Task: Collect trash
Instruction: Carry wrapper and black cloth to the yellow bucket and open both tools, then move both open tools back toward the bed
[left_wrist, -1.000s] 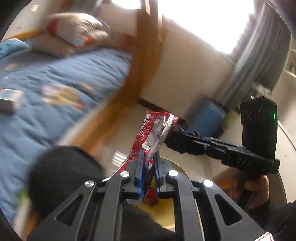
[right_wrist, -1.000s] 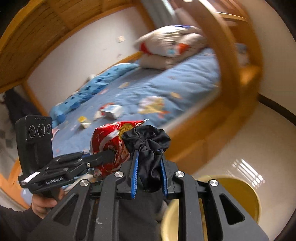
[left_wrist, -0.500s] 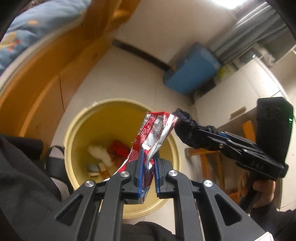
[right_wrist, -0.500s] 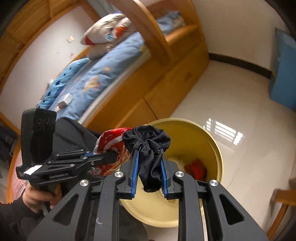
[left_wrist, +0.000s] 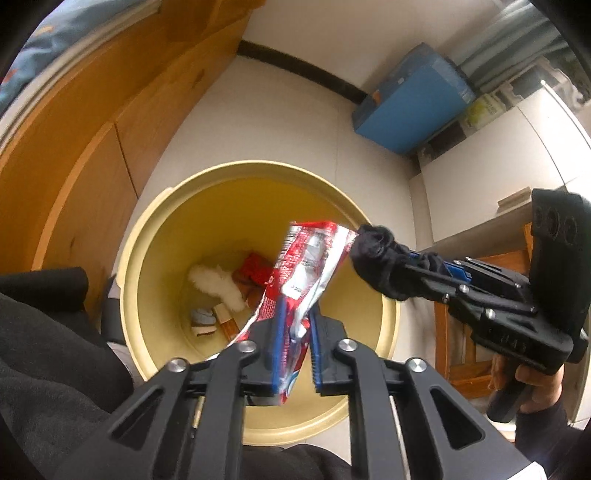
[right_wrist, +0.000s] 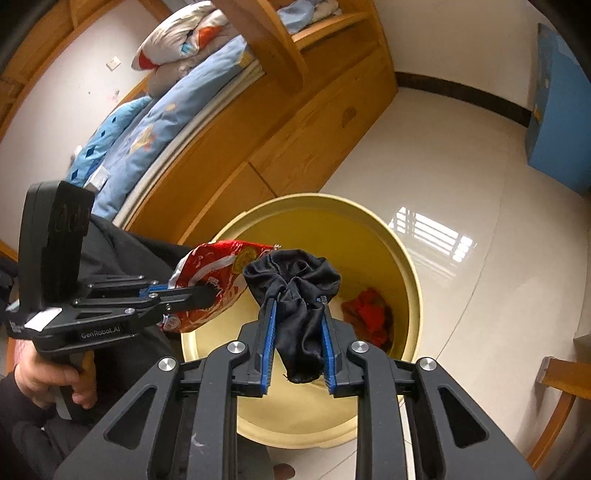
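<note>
Jaws on both grippers are clamped on trash above a yellow bin (left_wrist: 384, 314). On the left gripper (left_wrist: 293, 332) the blue-padded jaws pinch the lower part of a red and silver snack wrapper (left_wrist: 310, 254), which sticks up over the mouth of the bin; small print runs down its silver side, too fine to read. On the right gripper (right_wrist: 297, 325) the jaws squeeze a crumpled black cloth (right_wrist: 295, 284), bunched above the pads with its tail hanging down between them.

From the right wrist view the wrapper's red face (right_wrist: 214, 280) shows a round yellow emblem and white lettering, neither legible, and the left gripper's (right_wrist: 207, 291) body carries the words "GenRobot.AI" in white (next to a blank white sticker). From the left wrist view the right gripper (left_wrist: 380, 258) bears the embossed digits "043", and the cloth (left_wrist: 376, 254) touches the wrapper's upper corner.

Inside the bin (right_wrist: 410, 273) lie a white fluffy piece (left_wrist: 218, 284), red packaging (left_wrist: 255, 266) and some smaller scraps. It stands on a glossy pale floor (right_wrist: 461, 177) just beside a wooden bed frame (right_wrist: 295, 122) with blue bedding (right_wrist: 166, 122). A blue box (left_wrist: 410, 107) rests against the wall.
</note>
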